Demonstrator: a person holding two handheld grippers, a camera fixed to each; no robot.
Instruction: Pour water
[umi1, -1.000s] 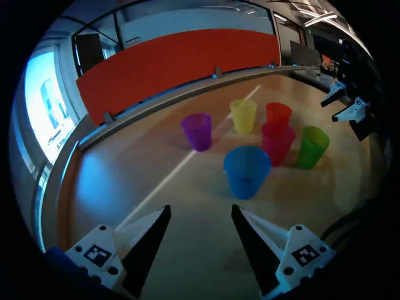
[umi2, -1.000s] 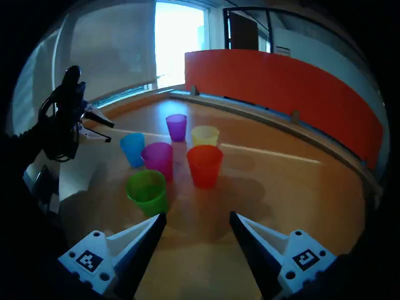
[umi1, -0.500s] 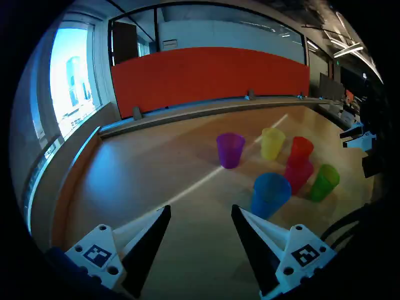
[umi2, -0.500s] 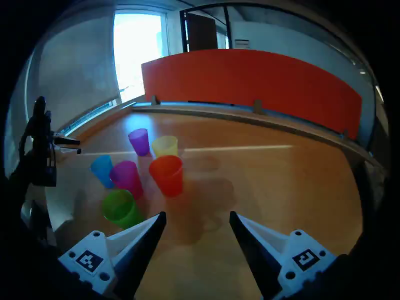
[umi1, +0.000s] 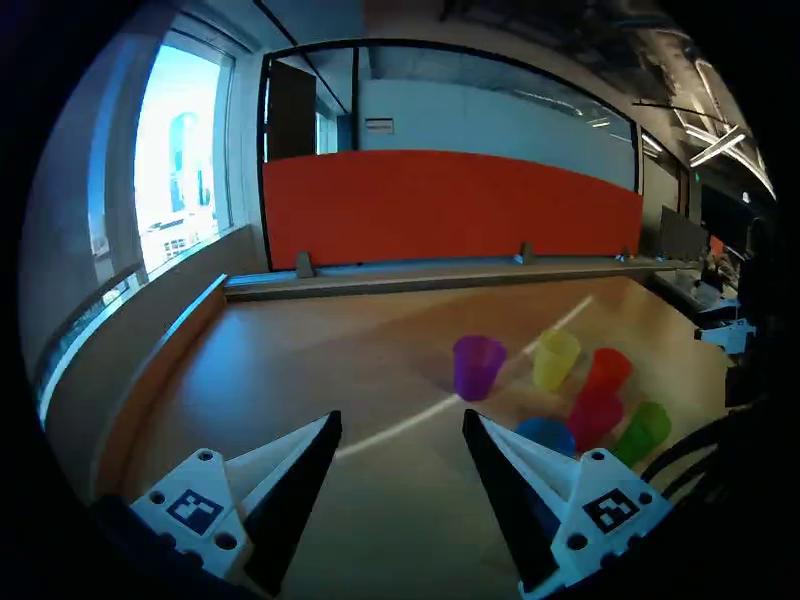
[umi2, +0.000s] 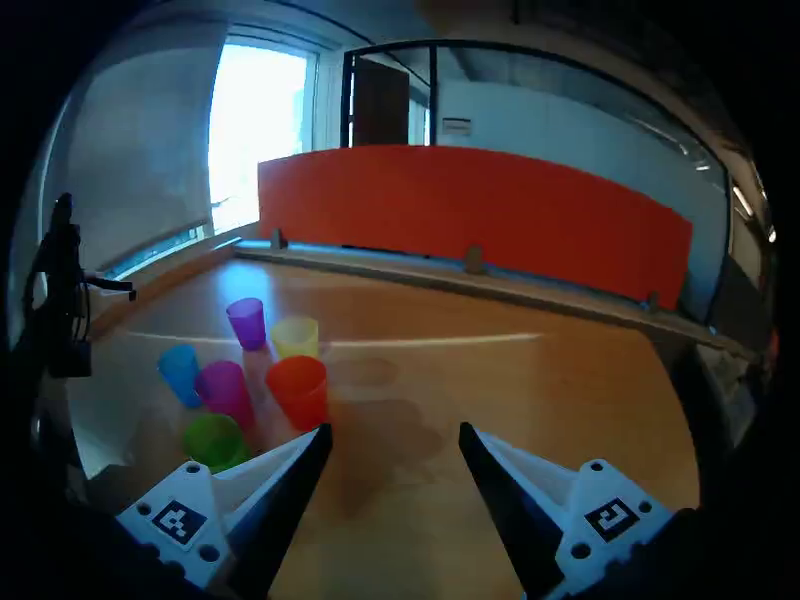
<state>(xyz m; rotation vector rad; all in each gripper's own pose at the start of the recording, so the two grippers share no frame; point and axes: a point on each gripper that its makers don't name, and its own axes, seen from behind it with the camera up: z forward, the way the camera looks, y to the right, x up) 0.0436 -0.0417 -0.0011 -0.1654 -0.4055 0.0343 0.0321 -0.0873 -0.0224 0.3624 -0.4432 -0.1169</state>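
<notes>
Several plastic cups stand close together on a wooden table. In the left gripper view I see a purple cup (umi1: 477, 366), a yellow cup (umi1: 555, 359), a red cup (umi1: 607, 369), a magenta cup (umi1: 594, 417), a green cup (umi1: 643, 431) and a blue cup (umi1: 543, 437) partly behind my finger. My left gripper (umi1: 400, 425) is open and holds nothing, back from the cups. In the right gripper view the purple cup (umi2: 246, 323), yellow cup (umi2: 295, 338), red cup (umi2: 298, 391), magenta cup (umi2: 224, 392), blue cup (umi2: 180, 374) and green cup (umi2: 214, 441) sit low left. My right gripper (umi2: 393, 435) is open, empty.
The wooden table (umi1: 330, 380) carries a pale stripe (umi2: 430, 341) across it. An orange partition (umi1: 450, 205) runs along its far edge, with a bright window (umi2: 255, 130) to the side. The other gripper (umi2: 62, 290) hangs at the left edge of the right gripper view.
Both grippers have pulled back and tilted up, so the cups now look smaller and lower in both views. Both stay open and empty.
</notes>
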